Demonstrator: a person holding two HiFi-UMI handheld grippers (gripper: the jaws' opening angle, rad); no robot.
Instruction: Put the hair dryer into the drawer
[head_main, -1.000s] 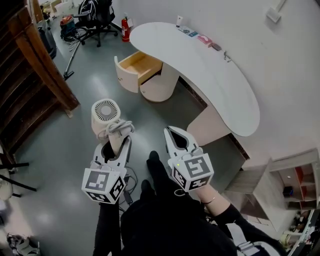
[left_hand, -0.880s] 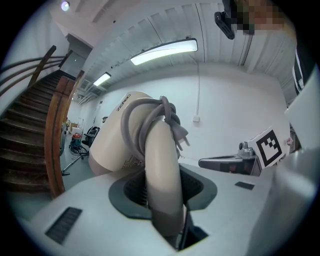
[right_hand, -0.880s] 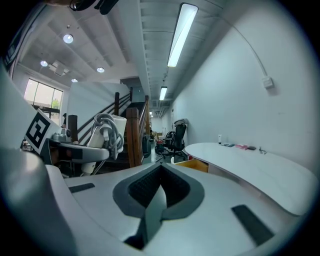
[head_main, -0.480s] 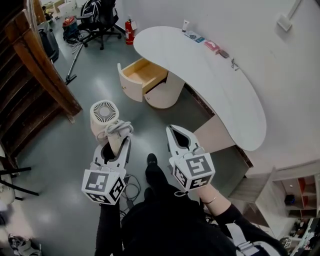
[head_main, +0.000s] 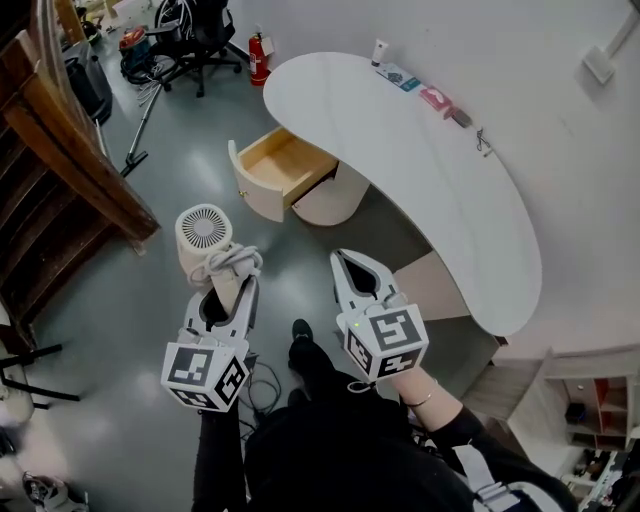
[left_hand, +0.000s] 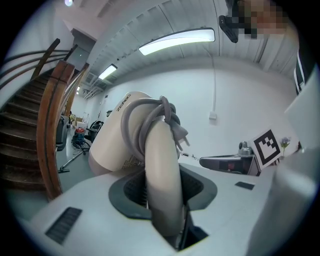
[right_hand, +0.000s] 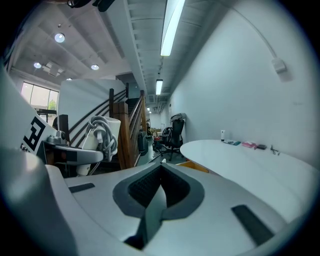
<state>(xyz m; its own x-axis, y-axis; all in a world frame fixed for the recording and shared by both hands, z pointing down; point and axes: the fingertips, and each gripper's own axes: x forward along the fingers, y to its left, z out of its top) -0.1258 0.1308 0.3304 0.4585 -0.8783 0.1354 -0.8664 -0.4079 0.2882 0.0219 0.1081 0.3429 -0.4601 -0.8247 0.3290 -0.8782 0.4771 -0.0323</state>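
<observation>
A cream hair dryer (head_main: 203, 238) with its grey cord wound round it stands up from my left gripper (head_main: 228, 283), which is shut on its handle (left_hand: 162, 175). In the left gripper view the dryer's body (left_hand: 117, 145) fills the middle, above the jaws of the left gripper (left_hand: 162, 200). My right gripper (head_main: 350, 262) hovers beside it with nothing between its meeting jaws; the right gripper view shows this right gripper (right_hand: 160, 192) the same way. Ahead, a wooden drawer (head_main: 285, 162) stands pulled out from under the curved white desk (head_main: 400, 150).
A wooden staircase (head_main: 70, 150) runs along the left. An office chair (head_main: 195, 30), a vacuum cleaner (head_main: 135, 50) and a fire extinguisher (head_main: 258, 60) stand at the back. Small items (head_main: 437, 98) lie on the desk's far side. Cables (head_main: 262, 375) lie by the person's feet.
Both grippers have been carried forward over the floor toward the desk, and the open drawer now lies a little closer. The hold on the hair dryer is unchanged.
</observation>
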